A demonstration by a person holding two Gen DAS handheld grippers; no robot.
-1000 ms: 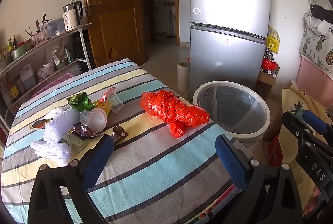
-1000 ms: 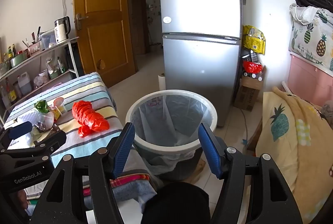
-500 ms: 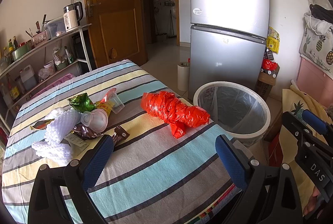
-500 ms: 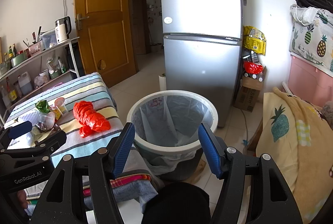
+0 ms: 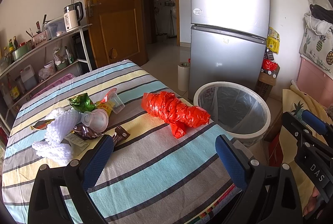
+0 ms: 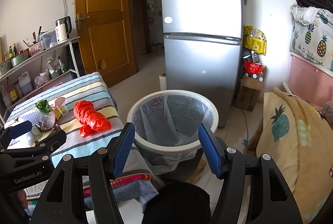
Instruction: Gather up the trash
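Note:
A crumpled red plastic bag (image 5: 175, 112) (image 6: 91, 116) lies on the striped tablecloth (image 5: 145, 163) near the table's right edge. To its left sits a pile of trash: white foam netting (image 5: 56, 136), a clear plastic cup (image 5: 95, 120), a green wrapper (image 5: 81, 101) and brown wrappers (image 5: 119, 136). A white-rimmed trash bin (image 5: 233, 111) (image 6: 172, 117) lined with a clear bag stands on the floor right of the table. My left gripper (image 5: 164, 147) hovers open over the near tablecloth, short of the red bag. My right gripper (image 6: 166, 140) is open in front of the bin, empty.
A silver fridge (image 6: 201, 36) stands behind the bin, a wooden door (image 5: 113, 15) beyond the table. Shelves with a kettle (image 5: 71, 16) and bottles line the left wall. A yellow pineapple blanket (image 6: 291, 132) lies to the right. Folded cloths (image 6: 133, 184) sit below the table edge.
Both views have shifted only slightly; the red bag and pile sit a touch lower and nearer in the left wrist view. Both grippers stay open.

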